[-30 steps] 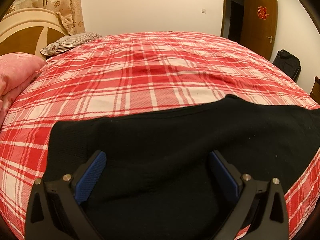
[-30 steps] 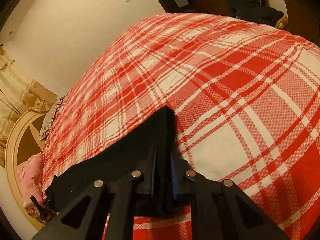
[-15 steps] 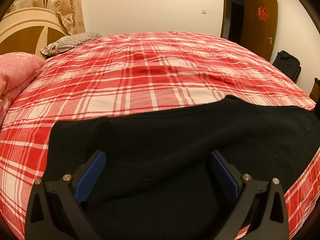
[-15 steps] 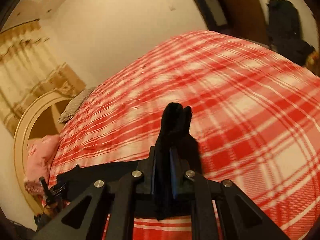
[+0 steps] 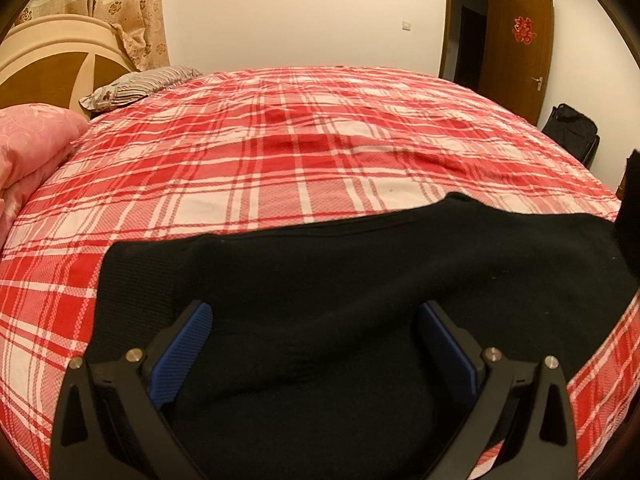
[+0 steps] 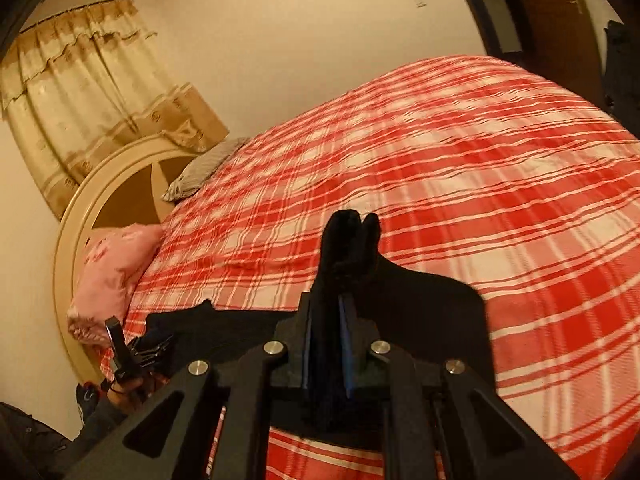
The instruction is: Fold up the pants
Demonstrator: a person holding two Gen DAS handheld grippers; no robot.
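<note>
Black pants (image 5: 360,264) lie across the near side of a bed with a red and white plaid cover (image 5: 320,152). My left gripper (image 5: 316,344) is open, its blue pads (image 5: 184,348) spread wide just above the pants near their left end. My right gripper (image 6: 328,344) is shut on the pants' right end (image 6: 348,240) and holds it lifted off the bed, the cloth sticking up between the fingers. The raised end shows at the right edge of the left wrist view (image 5: 630,200). The left gripper also appears in the right wrist view (image 6: 132,352).
A pink pillow (image 5: 28,144) and a striped pillow (image 5: 136,86) lie by the headboard (image 5: 52,68) at the left. A brown door (image 5: 516,48) and a dark bag (image 5: 572,132) are at the far right.
My right gripper has lifted the pants' right end up off the bed and tilted upward. The left gripper has stayed still and open.
</note>
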